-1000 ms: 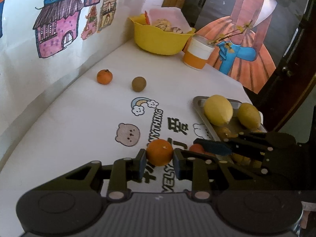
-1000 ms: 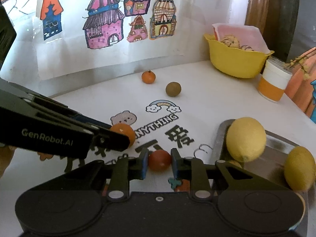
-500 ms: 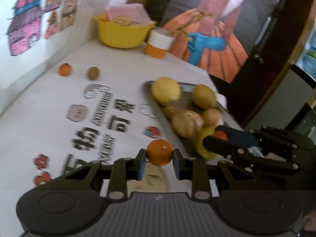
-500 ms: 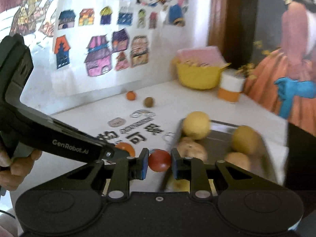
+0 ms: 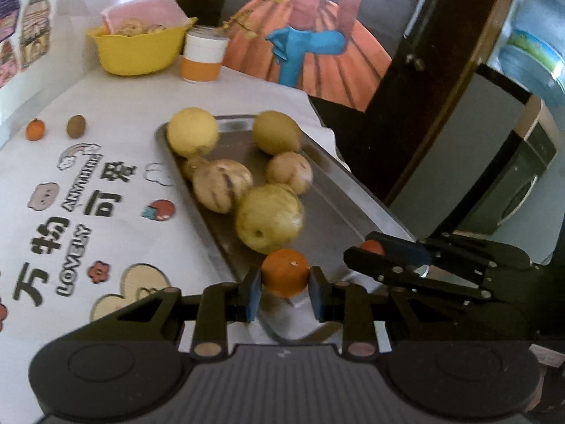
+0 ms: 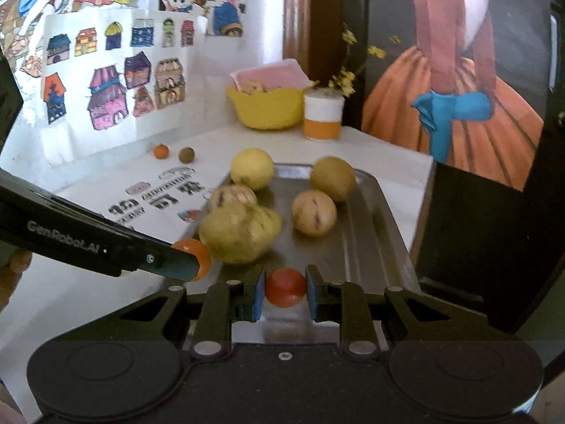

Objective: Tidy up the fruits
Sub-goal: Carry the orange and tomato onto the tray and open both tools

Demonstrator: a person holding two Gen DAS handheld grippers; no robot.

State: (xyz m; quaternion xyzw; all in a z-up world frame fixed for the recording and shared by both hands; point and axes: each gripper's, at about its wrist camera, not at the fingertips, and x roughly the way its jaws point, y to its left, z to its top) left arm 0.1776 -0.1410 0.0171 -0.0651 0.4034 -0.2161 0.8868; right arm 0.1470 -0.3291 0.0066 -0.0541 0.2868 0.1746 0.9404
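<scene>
Metal tray point(image 5: 339, 194): on the white printed tablecloth point(image 5: 106, 233), near the table's right edge. Holds two yellow lemon-like fruits point(image 5: 192, 130) at the far end, two tan streaked fruits point(image 5: 222, 183) in the middle, and a large yellow-green fruit point(image 5: 270, 217) nearest the grippers; a sixth small piece behind the streaked fruit is mostly hidden.

Yellow bowl point(image 5: 137, 47): far corner, contents under a pink sheet, hard to make out. Orange-and-white cup point(image 5: 203, 58) stands just beside it.

Loose on the cloth, well apart from the tray: a small mandarin point(image 5: 35, 129) and a brown kiwi-like fruit point(image 5: 76, 126).

Left gripper point(image 5: 285, 284): pads clamped on an orange point(image 5: 285, 272), held over the tray's near corner.

Right gripper point(image 6: 285, 288): closed around a small red tomato point(image 6: 285, 287) above the tray's near end. In the left view only a sliver of the tomato shows behind its finger.

Motion blur softens the near fruit.
</scene>
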